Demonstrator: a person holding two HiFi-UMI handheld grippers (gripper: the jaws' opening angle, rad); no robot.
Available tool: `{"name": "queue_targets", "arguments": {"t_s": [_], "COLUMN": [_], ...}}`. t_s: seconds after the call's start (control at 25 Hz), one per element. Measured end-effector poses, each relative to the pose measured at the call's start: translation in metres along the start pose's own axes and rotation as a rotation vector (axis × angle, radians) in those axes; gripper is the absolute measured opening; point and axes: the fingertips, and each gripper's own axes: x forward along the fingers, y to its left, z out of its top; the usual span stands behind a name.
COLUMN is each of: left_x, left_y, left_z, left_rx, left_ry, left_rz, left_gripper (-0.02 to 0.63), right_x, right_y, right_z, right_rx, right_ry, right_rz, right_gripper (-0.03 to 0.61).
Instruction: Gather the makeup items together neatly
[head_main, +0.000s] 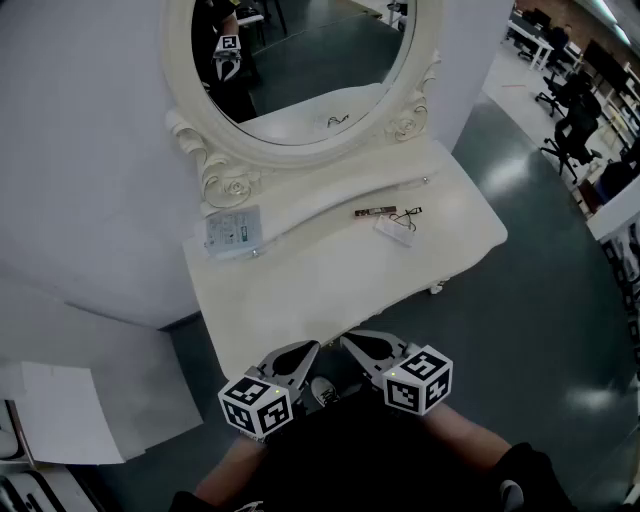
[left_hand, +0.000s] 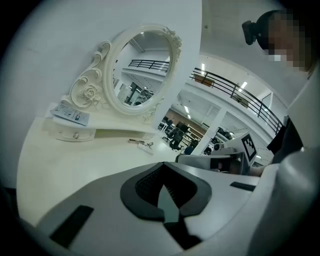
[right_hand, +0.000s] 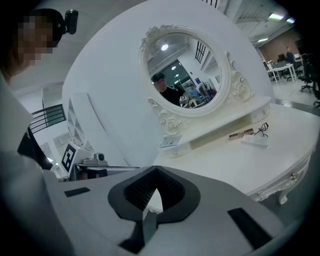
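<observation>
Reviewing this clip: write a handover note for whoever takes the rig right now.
Left tongs: shut, empty, at the table's near edge.
Right tongs: shut, empty, beside the left.
Items: flat packet on the raised shelf, left end. Brown stick, black wiry piece and white flat box lie close together on the tabletop, right side.
Done: nothing gathered, by the look of it.
Left: bring the packet and the right-hand group together neatly.

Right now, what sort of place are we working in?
Likely a staged vanity corner inside an open office or lab: white dressing table, ornate oval mirror, office chairs beyond.
</observation>
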Motion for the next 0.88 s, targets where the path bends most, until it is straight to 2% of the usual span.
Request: {"name": "queue_targets", "arguments": {"t_s": [0.88], "left_x": [-0.004], "left_y": [0.011], "left_z": [0.002], "left_rx": [-0.019], "left_ry": [-0.001], "left_rz": [-0.005], "left_gripper": [0.008], "right_x": [0.012], "right_y": [0.004], "right_z": [0.003], "right_rx": [0.019], "right_ry": [0.001], "right_rz": [0.023], "right_gripper": [0.029]}}
